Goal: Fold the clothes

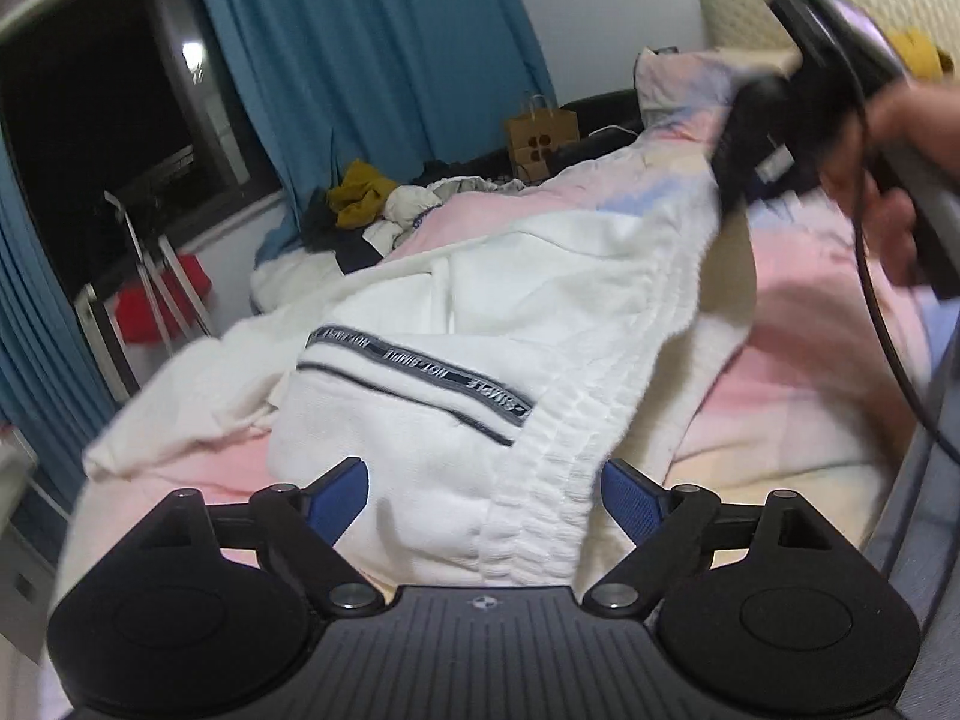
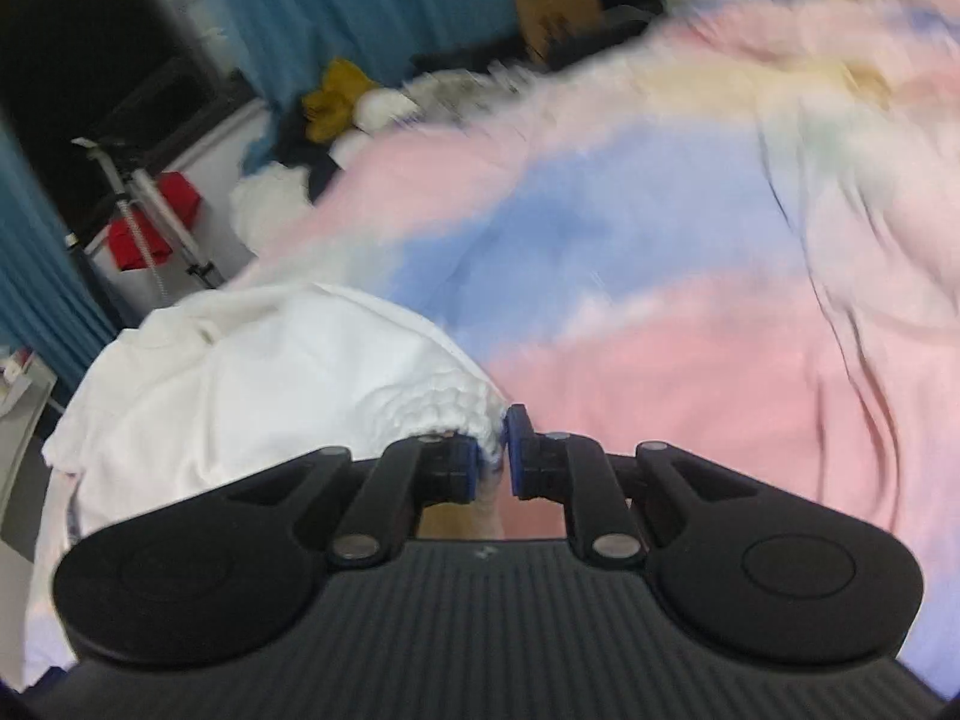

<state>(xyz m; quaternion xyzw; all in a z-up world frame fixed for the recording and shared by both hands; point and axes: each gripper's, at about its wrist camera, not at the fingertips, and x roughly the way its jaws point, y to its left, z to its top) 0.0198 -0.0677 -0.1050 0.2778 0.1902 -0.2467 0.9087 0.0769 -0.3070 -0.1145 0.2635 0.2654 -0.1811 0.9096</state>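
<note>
Over the pastel bedspread [image 1: 810, 420], the left gripper [image 1: 480, 498] has its jaws wide apart around the white shorts' [image 1: 480, 312] ribbed waistband. From the right wrist, the right gripper [image 2: 493, 459] is clamped on the shorts' waistband [image 2: 456, 408].

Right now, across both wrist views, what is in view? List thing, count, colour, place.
white garment: one, white with a dark lettered stripe, lifted over the bed, ribbed waistband held.
bedspread: one, pink, blue and cream, covering the bed.
clothes pile: one heap, mustard, white and dark, far end of the bed.
curtains: blue, beside the dark window.
paper bag: one, brown, behind the pile.
tripod: one, pale, near red items.
left claw: open, around the waistband.
right claw: shut on the waistband.
</note>
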